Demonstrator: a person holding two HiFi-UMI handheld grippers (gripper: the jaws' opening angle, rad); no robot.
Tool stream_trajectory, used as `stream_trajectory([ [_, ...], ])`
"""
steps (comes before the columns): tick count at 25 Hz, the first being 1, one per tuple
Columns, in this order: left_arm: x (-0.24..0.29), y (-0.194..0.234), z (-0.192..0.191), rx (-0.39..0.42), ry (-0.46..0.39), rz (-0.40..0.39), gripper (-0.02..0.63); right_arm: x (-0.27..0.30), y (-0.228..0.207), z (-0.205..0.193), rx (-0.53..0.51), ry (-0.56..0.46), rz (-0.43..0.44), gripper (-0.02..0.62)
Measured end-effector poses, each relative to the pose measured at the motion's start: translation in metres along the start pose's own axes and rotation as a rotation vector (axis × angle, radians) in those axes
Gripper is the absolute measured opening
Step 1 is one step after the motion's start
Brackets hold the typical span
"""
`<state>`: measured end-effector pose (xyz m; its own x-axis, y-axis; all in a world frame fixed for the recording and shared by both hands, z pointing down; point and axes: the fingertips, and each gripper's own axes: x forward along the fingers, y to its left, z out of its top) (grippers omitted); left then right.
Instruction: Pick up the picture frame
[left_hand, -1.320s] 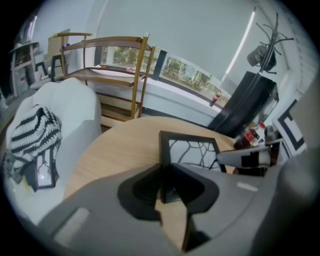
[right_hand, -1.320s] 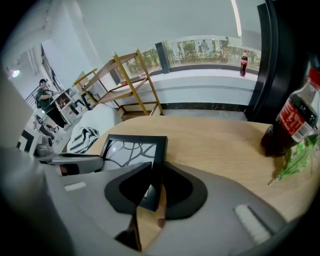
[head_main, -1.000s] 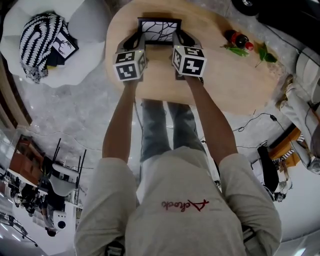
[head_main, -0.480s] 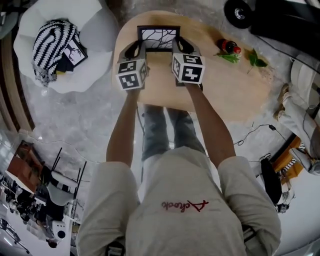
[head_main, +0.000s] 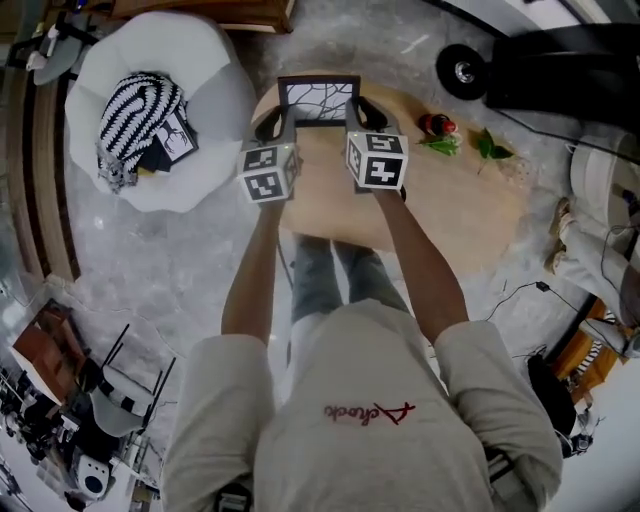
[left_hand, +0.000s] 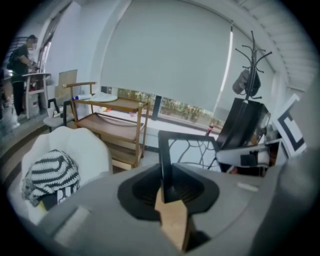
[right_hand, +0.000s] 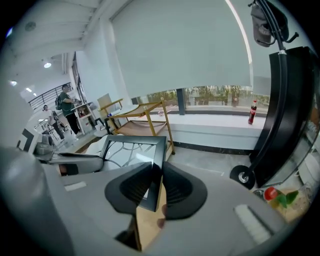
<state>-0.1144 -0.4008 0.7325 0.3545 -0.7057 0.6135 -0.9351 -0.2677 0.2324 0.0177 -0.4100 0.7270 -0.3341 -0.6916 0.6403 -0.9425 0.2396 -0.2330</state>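
Note:
The picture frame (head_main: 318, 100) is black-edged with a branch-pattern print and hangs in the air above the oval wooden table (head_main: 450, 205). My left gripper (head_main: 272, 123) is shut on the frame's left edge, and my right gripper (head_main: 361, 110) is shut on its right edge. In the left gripper view the black edge of the frame (left_hand: 165, 160) runs upright between the jaws of that gripper (left_hand: 166, 184). In the right gripper view the frame's corner (right_hand: 155, 165) sits pinched between the pads of the right gripper (right_hand: 153, 187).
A white armchair (head_main: 205, 60) with a striped cushion (head_main: 138, 118) stands to the left of the table. A red item (head_main: 437, 124) and green leaves (head_main: 490, 148) lie at the table's far right. A black wheeled base (head_main: 462, 71) stands beyond. A wooden trolley (left_hand: 111, 122) is near the window.
Both grippers have risen together with the frame held between them. The frame has come up off the table, which now looks smaller and farther below.

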Motion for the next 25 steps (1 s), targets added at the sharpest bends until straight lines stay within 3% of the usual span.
stream_trajectory([
  [25,-0.143,-0.059,0.178,0.072,-0.296,0.059,0.072,-0.145,0.051,0.183,-0.16,-0.3,0.104,0.077],
])
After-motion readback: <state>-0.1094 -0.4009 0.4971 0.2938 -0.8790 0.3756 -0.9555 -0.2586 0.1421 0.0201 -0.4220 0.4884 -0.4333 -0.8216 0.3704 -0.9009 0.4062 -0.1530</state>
